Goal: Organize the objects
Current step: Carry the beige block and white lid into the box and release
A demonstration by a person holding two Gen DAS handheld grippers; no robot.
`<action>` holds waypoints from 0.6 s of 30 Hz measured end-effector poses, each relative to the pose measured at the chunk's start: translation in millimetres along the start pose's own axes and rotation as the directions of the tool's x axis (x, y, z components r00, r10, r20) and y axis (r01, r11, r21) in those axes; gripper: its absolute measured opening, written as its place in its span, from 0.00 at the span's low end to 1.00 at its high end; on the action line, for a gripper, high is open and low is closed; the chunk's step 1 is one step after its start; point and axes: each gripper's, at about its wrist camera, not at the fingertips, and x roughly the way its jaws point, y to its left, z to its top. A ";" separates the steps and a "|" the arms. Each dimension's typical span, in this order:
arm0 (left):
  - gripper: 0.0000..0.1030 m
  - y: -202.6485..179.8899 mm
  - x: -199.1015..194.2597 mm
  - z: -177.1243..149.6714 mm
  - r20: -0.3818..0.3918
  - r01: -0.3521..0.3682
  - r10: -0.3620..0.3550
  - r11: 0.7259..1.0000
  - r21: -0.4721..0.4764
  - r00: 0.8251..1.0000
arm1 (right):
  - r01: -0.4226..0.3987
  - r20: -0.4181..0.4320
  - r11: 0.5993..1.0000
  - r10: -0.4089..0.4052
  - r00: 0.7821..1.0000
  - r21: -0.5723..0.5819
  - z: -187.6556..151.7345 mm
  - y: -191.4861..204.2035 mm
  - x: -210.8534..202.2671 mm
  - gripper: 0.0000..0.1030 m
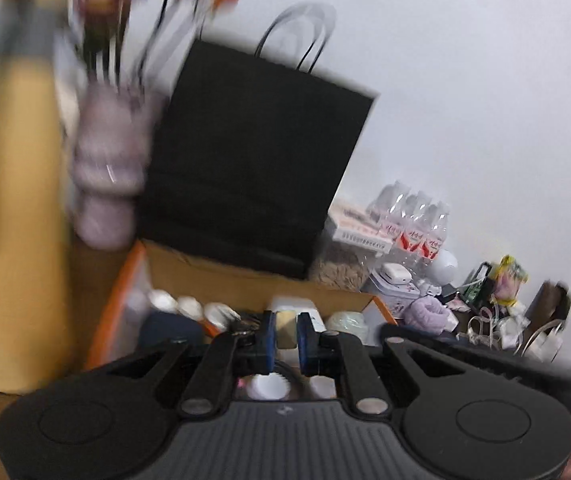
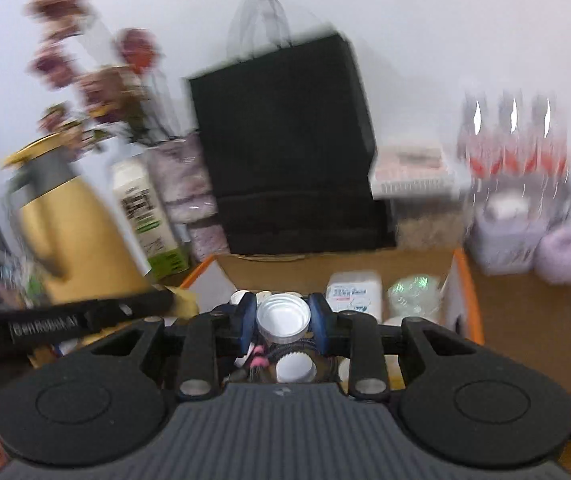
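An orange-edged cardboard box (image 2: 467,280) holds several small white-lidded jars, a white packet (image 2: 351,290) and a pale green item (image 2: 415,292). My right gripper (image 2: 283,318) is shut on a white jar (image 2: 283,316) and holds it over the box. My left gripper (image 1: 286,336) is shut on a small beige block (image 1: 286,330) above the same box (image 1: 113,304). The left gripper's arm shows as a black bar (image 2: 65,320) in the right wrist view. Both views are blurred.
A black paper bag (image 2: 289,148) stands behind the box. A yellow flask (image 2: 73,232), a white-green carton (image 2: 145,216) and a lilac vase with flowers (image 1: 105,168) stand at left. Water bottles (image 2: 513,148), lilac items (image 2: 565,256) and clutter lie at right.
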 end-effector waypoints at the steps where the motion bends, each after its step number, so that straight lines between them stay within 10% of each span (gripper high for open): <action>1: 0.10 3.6 17.9 1.3 -0.022 -0.001 0.001 1.000 -0.010 1.000 | 0.021 -0.016 1.000 -0.021 1.000 0.020 0.0 -6.0 16.2 0.29; 8: 0.22 24.8 96.8 -11.3 -0.129 -0.096 0.094 0.995 -0.005 0.987 | 0.069 -0.101 0.988 -0.055 0.993 0.142 -13.3 -42.7 85.4 0.37; 18: 0.43 13.5 46.5 10.1 -0.033 -0.107 0.107 0.994 0.003 0.994 | 0.061 0.009 0.991 -0.062 0.998 0.115 10.5 -36.9 42.5 0.64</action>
